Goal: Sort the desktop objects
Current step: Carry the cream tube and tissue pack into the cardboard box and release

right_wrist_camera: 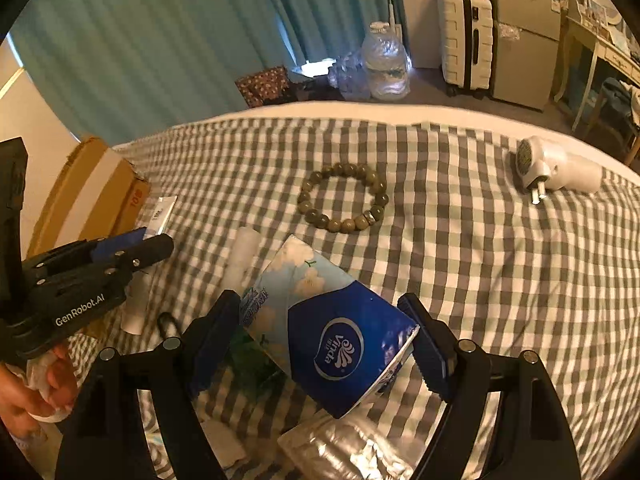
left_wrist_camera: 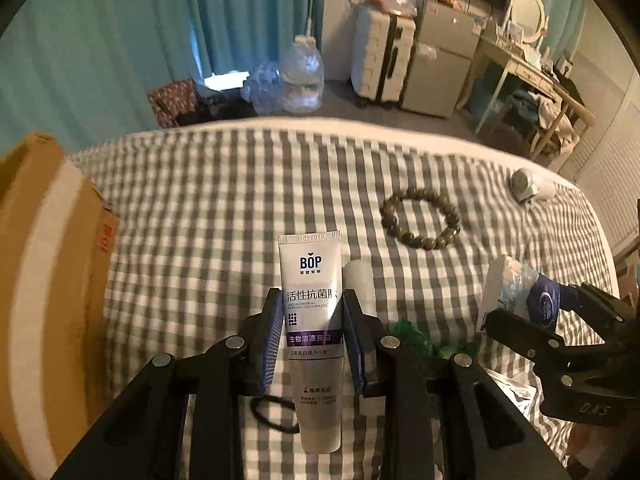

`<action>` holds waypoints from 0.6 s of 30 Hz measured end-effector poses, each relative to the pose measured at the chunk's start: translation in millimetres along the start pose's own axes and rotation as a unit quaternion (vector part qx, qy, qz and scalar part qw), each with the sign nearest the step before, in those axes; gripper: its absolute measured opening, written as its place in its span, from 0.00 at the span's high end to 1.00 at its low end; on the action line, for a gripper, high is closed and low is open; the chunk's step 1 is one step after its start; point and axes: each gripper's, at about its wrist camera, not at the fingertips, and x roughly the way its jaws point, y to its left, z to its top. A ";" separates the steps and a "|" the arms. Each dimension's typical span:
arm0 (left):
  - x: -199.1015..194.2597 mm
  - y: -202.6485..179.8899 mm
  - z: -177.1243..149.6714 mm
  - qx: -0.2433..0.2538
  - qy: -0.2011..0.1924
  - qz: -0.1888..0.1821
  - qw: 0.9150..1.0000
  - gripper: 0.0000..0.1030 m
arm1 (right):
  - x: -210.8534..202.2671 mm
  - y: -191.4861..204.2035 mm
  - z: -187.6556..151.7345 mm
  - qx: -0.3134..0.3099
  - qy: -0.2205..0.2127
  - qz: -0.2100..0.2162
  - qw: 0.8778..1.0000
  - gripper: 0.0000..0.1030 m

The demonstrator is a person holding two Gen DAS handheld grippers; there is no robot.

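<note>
Left wrist view shows the left claw (left_wrist_camera: 310,340) at lower centre, its blue pads pressed against a white toothpaste tube (left_wrist_camera: 312,336) that stands upright between them, apparently clear of the checked bed sheet (left_wrist_camera: 224,200). At the right edge the right claw (left_wrist_camera: 520,308) carries a blue tissue pack (left_wrist_camera: 520,296).

Right wrist view shows that pack (right_wrist_camera: 340,320) at lower centre, tilted, spanning the widely spread jaws of the right claw (right_wrist_camera: 328,344); both pads touch it. The left claw (right_wrist_camera: 136,248) sits at middle left, a hand (right_wrist_camera: 36,380) below it.

Sorting looks early, I judge. Two items are gripped but neither is placed. A cardboard box (left_wrist_camera: 44,280) at the left edge may be the destination, though that is a guess. Left on the bed are a bead bracelet (left_wrist_camera: 420,218) right of centre, a white plug adapter (left_wrist_camera: 528,188) at upper right, a white cylinder (left_wrist_camera: 360,284) beside the tube, a black hair tie (left_wrist_camera: 276,412) and something green (left_wrist_camera: 416,336) low in frame.

The box's inside is hidden. The green item and a shiny wrapper (right_wrist_camera: 344,448) at the bottom are partly covered and hard to identify.
</note>
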 end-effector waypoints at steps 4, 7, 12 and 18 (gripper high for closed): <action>-33.7 0.3 -7.0 0.002 -0.017 0.003 1.000 0.71 | -22.8 7.7 -1.6 -0.003 -0.019 0.002 1.000 0.22; -55.5 2.9 -19.4 0.006 -0.031 0.014 0.999 0.71 | -38.9 15.1 -2.1 -0.003 -0.031 0.007 0.999 0.22; -74.1 -2.8 -25.0 0.010 -0.058 0.043 0.997 0.71 | -61.2 30.1 -7.1 -0.019 -0.047 0.002 0.999 0.22; -98.3 3.6 -28.8 0.005 -0.076 0.048 0.996 0.71 | -73.3 53.9 -16.5 -0.038 -0.052 0.004 0.998 0.22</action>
